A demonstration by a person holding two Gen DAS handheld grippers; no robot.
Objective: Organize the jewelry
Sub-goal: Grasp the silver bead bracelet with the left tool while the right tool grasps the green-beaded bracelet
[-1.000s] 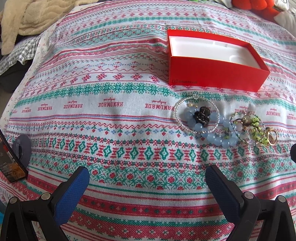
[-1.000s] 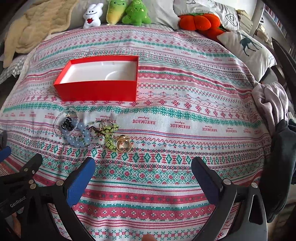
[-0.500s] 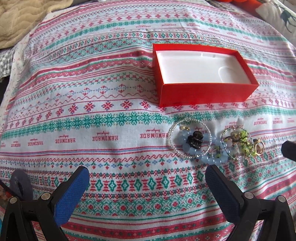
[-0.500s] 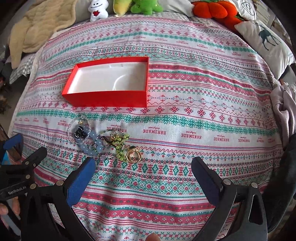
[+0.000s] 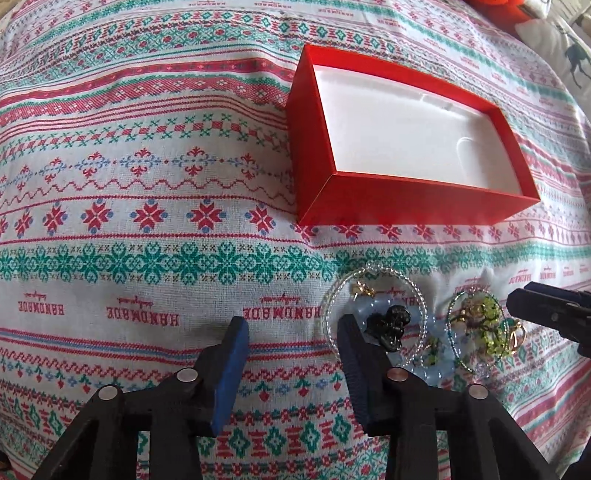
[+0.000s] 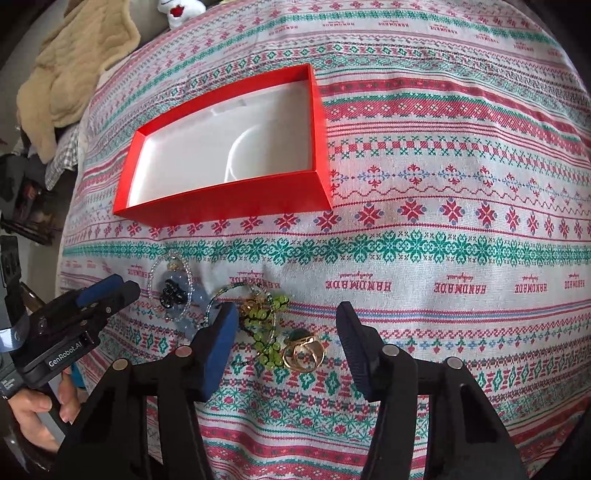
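Note:
A heap of jewelry lies on the patterned bedspread (image 5: 147, 221) in front of an open red box (image 5: 406, 206) with a white lining. My left gripper (image 5: 291, 326) hovers just left of the clear bead bracelet (image 5: 417, 291) and the black charm (image 5: 391, 325). Its jaws are closing with only cloth between them. My right gripper (image 6: 286, 319) hangs over the green bead piece (image 6: 266, 325) and the gold ring (image 6: 303, 352). Its jaws are closing too; both pieces lie between the fingers untouched. Pale blue beads (image 5: 436, 365) sit under the heap. The red box (image 6: 229, 206) holds nothing.
A beige blanket (image 6: 74, 74) and a white plush toy (image 6: 177, 11) lie at the far left of the bed. The bed's edge drops away on the left. A person's hand (image 6: 33, 406) holds the left gripper (image 6: 110, 291). An orange plush (image 5: 495, 7) sits far right.
Both grippers have come forward and tilted down over the jewelry, which now lies close to their fingertips. Both pairs of jaws have narrowed from wide open to about half.

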